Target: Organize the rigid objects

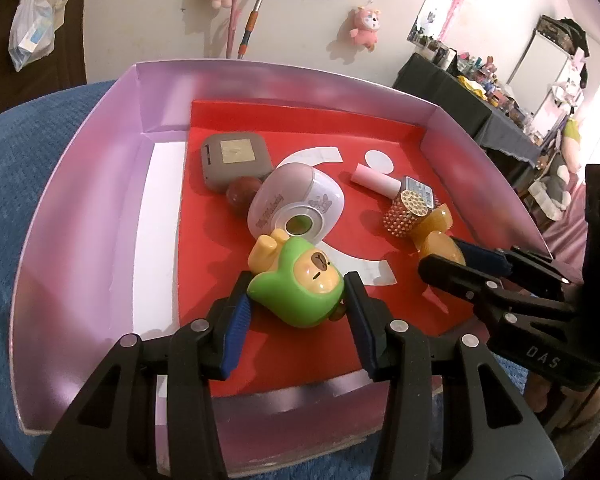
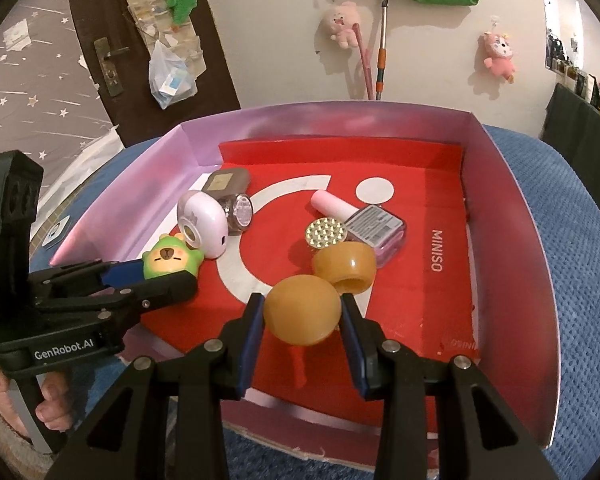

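Cardboard box [image 1: 80, 208], shallow, lilac-walled with a glossy red floor, sits on blue knitted cloth [image 1: 24, 148]. Near the box's front wall, the left gripper [image 1: 296, 300] clamps a green glossy plastic bear figure [image 1: 300, 288] by its sides, face up, yellow ears towards the box's middle. At the box's front right, the right gripper [image 2: 302, 316] squeezes the round end of an amber translucent dumbbell-shaped toy [image 2: 304, 310], its long axis running towards the back wall. Behind the bear lie a rounded white toy camera [image 1: 296, 204] and a flat grey square case [image 1: 236, 158]; right of these, a pink-capped bottle [image 2: 360, 220] and a studded disc [image 2: 326, 232].
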Demonstrator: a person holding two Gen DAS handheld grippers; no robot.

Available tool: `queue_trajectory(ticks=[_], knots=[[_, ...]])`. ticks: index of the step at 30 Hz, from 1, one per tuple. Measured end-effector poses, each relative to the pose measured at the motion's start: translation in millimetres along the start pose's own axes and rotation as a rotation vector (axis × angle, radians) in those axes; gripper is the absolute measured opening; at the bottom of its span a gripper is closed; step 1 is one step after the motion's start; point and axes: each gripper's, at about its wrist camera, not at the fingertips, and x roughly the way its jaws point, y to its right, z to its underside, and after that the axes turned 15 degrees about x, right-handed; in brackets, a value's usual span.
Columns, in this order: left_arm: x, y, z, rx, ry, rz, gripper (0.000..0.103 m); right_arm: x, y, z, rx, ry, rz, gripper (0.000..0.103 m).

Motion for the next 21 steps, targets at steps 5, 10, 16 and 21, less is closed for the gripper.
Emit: queue_trajectory(ticks=[5,10,16,21], knots=[[3.7,-1.8,-2.5,-0.002,0.001,-0.006,0.043,1.3,2.8,-3.8,0.008,0.011,0.005,0.040],[6.3,-4.1,-3.4,-0.009,0.006,0.002,0.043,6.4,4.7,-4.7,0.009,-0.001,0.013,0.040],[6.1,-3.5,-2.9,-0.011,0.006,0.002,0.043,10.6,3.7,-3.6,0.007,-0.006,0.029,0.040],[7.2,-3.6,-2.9,-0.009,0.007,0.002,0.043,11.3,3.5,-3.5,0.003,-0.010,0.035,0.040]])
